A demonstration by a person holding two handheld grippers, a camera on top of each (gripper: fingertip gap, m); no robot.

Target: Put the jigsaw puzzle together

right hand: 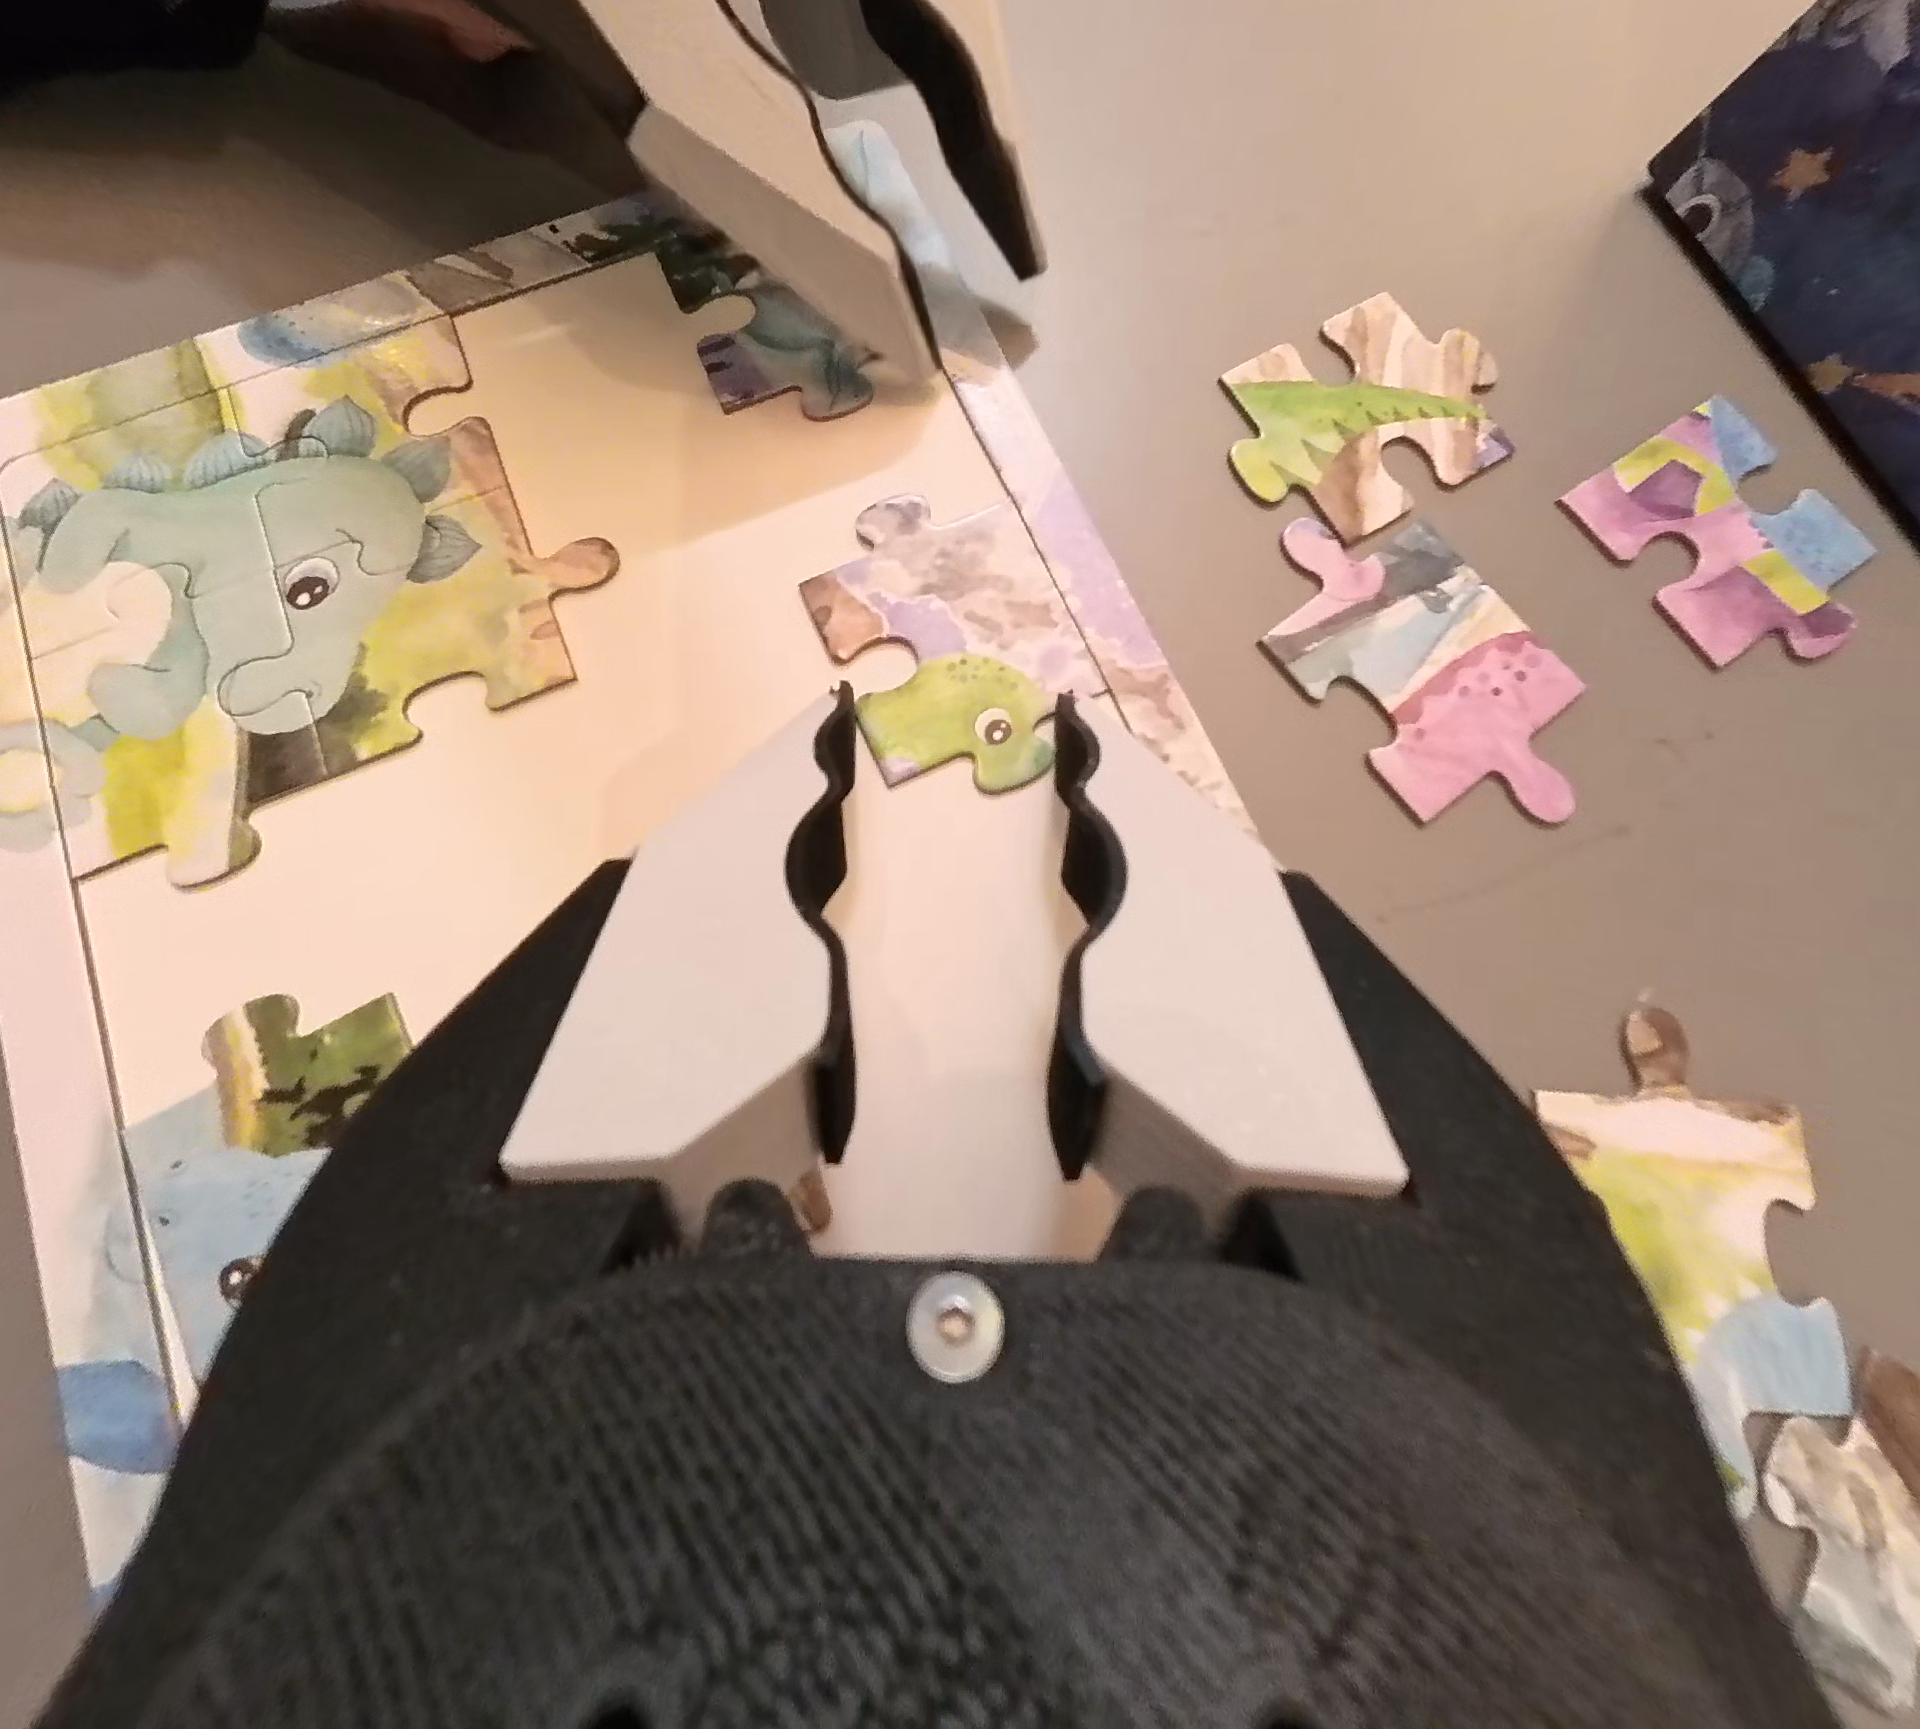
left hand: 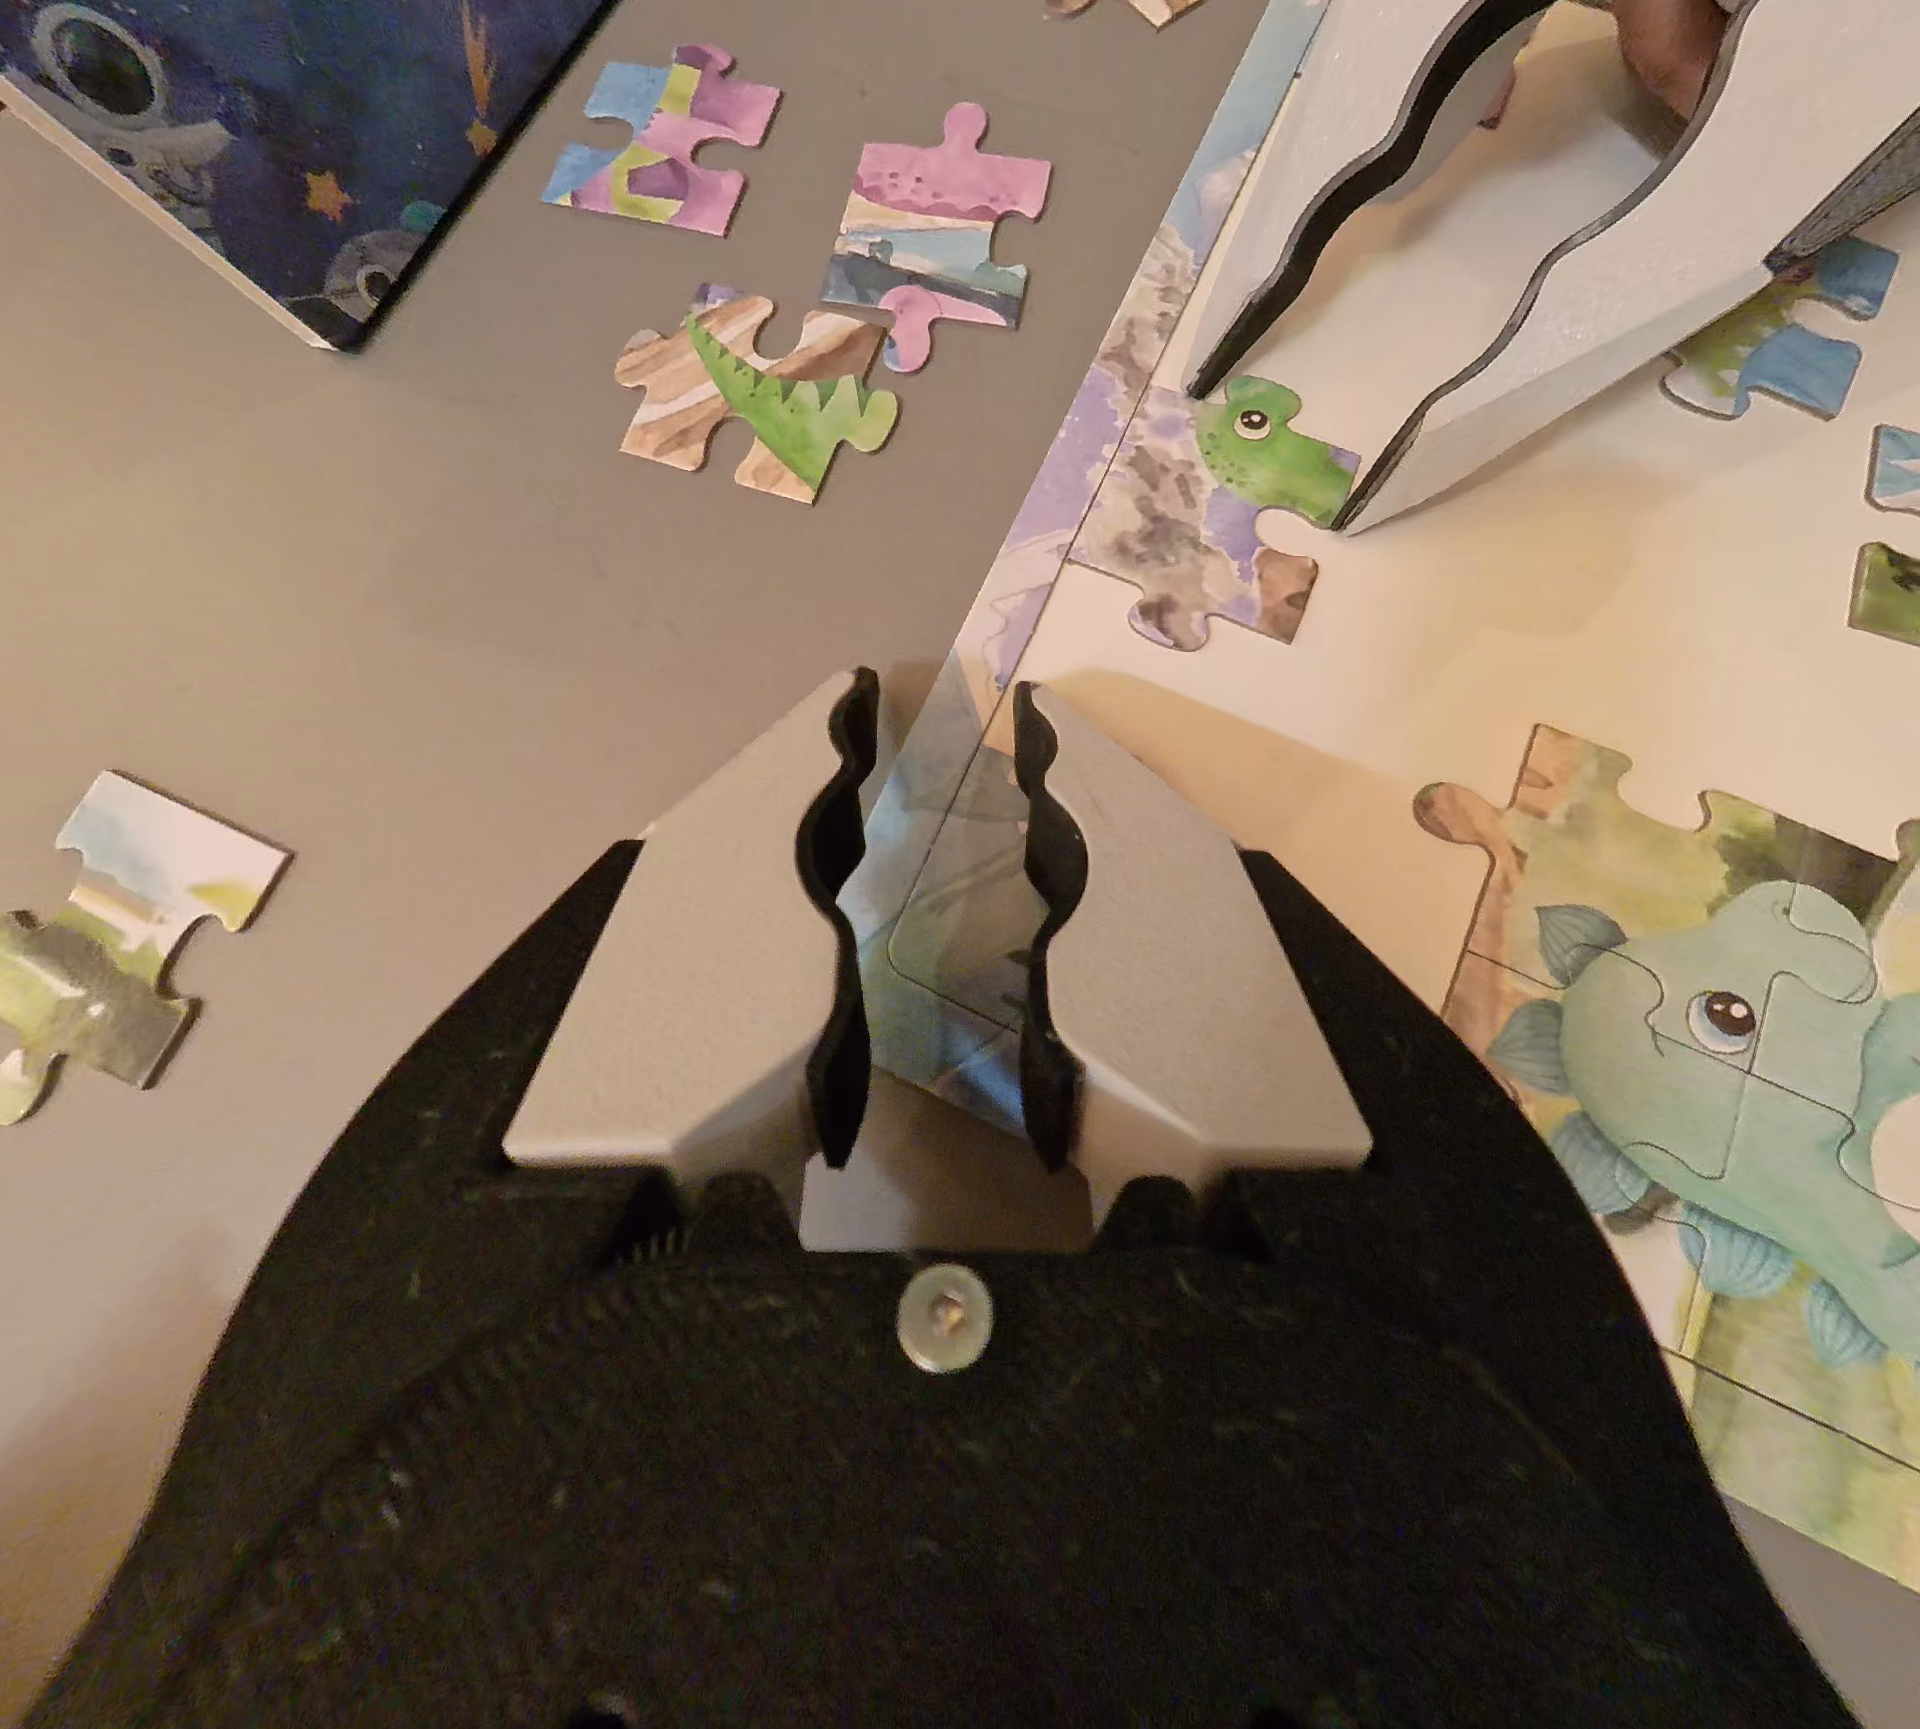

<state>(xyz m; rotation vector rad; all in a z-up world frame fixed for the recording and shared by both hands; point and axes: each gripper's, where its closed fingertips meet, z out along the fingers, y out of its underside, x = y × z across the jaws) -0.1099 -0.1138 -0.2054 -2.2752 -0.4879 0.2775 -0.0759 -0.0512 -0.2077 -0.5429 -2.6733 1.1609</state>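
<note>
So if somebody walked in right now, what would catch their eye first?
Probably the right gripper, fingertips astride the green dinosaur-head piece near the puzzle tray's edge. Next, the finished teal dinosaur inside the tray, and the pink-and-purple loose pieces on the grey table beside it.

Matt grey tabletop [left hand: 312,588]; cardboard puzzle pieces [left hand: 940,225], printed, low sheen; tongs [right hand: 954,713] matt grey plastic, rough black body.

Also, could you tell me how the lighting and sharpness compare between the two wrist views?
Left wrist view: warm light on the board, sharp centre, wide-angle bending at the edges. Right wrist view: same warm cast, the left gripper up top soft, the piece between the fingertips crisp.
</note>
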